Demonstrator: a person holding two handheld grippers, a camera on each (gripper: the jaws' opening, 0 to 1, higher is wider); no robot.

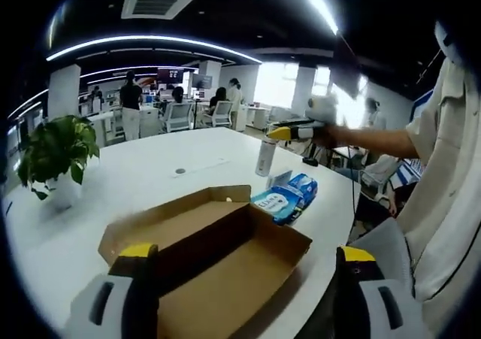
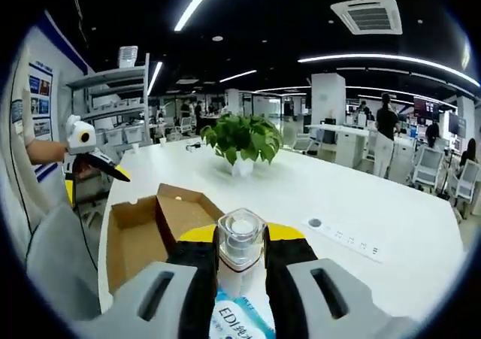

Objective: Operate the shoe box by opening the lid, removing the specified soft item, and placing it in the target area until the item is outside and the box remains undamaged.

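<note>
right gripper (image 2: 240, 260) clamps what looks like a clear-capped bottle (image 2: 240, 243); left gripper (image 1: 244, 267) gapes wide over the open shoe box (image 1: 218, 260).

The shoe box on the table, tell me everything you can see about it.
The shoe box is plain brown corrugated cardboard, lying open on the white table with its lid folded back flat and a small round mark on the flap. Its inside looks empty. In the left gripper view it sits between the left gripper's spread jaws, untouched, with a blue tissue pack just beyond its far corner. In the right gripper view it lies left of the right gripper.
</note>
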